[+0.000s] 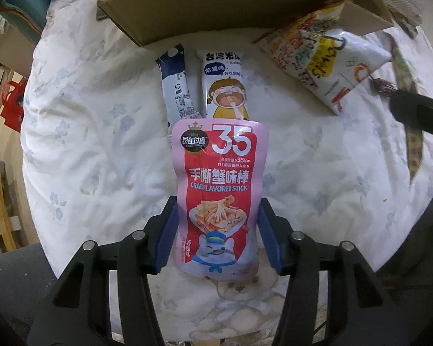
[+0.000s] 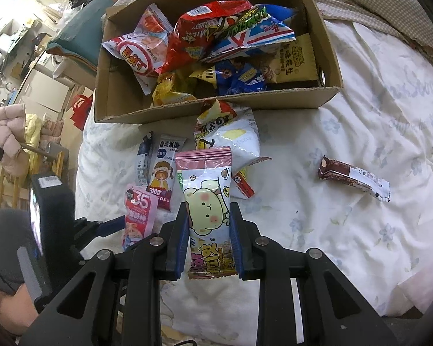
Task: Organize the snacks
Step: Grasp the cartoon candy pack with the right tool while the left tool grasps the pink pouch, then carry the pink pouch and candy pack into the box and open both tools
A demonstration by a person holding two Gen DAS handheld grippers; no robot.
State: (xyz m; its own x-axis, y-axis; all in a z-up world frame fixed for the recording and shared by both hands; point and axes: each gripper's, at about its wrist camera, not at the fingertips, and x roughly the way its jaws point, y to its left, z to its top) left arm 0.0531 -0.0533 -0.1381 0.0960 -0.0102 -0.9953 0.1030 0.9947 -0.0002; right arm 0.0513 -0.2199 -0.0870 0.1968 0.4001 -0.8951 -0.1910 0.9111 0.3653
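Note:
My left gripper [image 1: 218,216] is shut on a pink and red crab-stick pouch [image 1: 219,190], held just above the floral bedspread; the pouch also shows in the right wrist view [image 2: 138,216]. My right gripper [image 2: 209,222] is shut on a pink-edged candy pack with a yellow cartoon animal [image 2: 207,210]. A cardboard box [image 2: 216,106] full of snack bags stands beyond both, its near wall [image 1: 216,8] at the top of the left wrist view. A rice-cake pack [image 1: 225,86] and a dark blue and white bar [image 1: 177,86] lie between the grippers and the box.
A white chip bag [image 2: 231,138] lies against the box front, also seen in the left wrist view [image 1: 332,66]. A brown chocolate bar wrapper [image 2: 353,177] lies alone on the bedspread to the right. The bed edge, a red bag [image 2: 80,109] and furniture are at left.

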